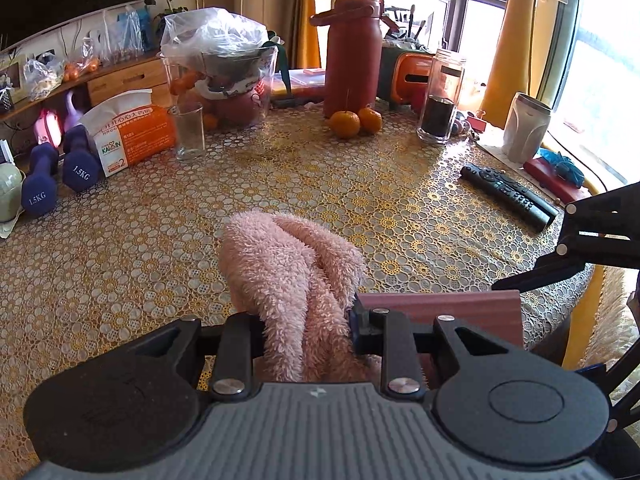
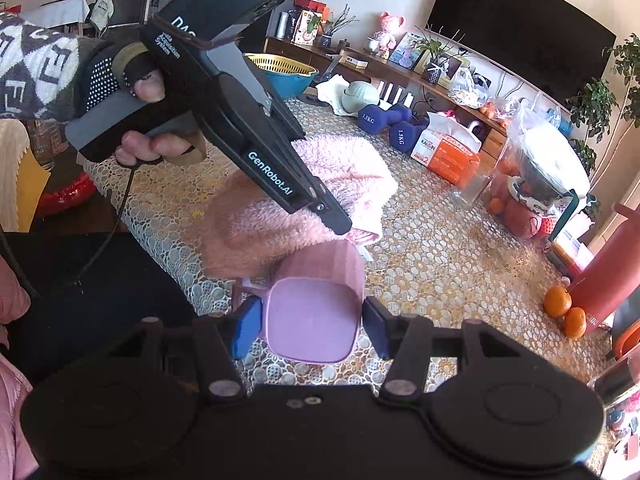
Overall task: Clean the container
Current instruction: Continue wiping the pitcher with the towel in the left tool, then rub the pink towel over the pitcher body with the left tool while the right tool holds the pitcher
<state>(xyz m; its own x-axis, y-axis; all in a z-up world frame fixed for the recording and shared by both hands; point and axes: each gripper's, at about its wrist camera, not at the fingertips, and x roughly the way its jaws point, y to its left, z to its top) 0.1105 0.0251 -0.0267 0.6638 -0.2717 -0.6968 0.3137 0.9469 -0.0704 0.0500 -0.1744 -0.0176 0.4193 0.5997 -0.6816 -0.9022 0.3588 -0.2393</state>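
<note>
My left gripper [image 1: 308,328] is shut on a fluffy pink towel [image 1: 288,264], which bulges out ahead of its fingers over the table. In the right wrist view a hand holds that left gripper [image 2: 336,222], its tip pressed into the towel [image 2: 280,216] right at the mouth end of a pink ribbed container [image 2: 312,320]. The container lies tipped with its flat base towards the right camera. My right gripper [image 2: 311,326] has its blue pads [image 2: 246,326] against both sides of it. The left wrist view shows only the container's wall [image 1: 440,308], with the right gripper [image 1: 532,276] just beyond.
On the patterned tablecloth [image 1: 280,184] stand an empty glass [image 1: 190,132], a tissue pack [image 1: 132,132], two purple dumbbells [image 1: 60,176], a red flask [image 1: 352,52], two oranges [image 1: 356,122], a jar [image 1: 440,96] and a remote [image 1: 508,196]. The table edge is close on the right.
</note>
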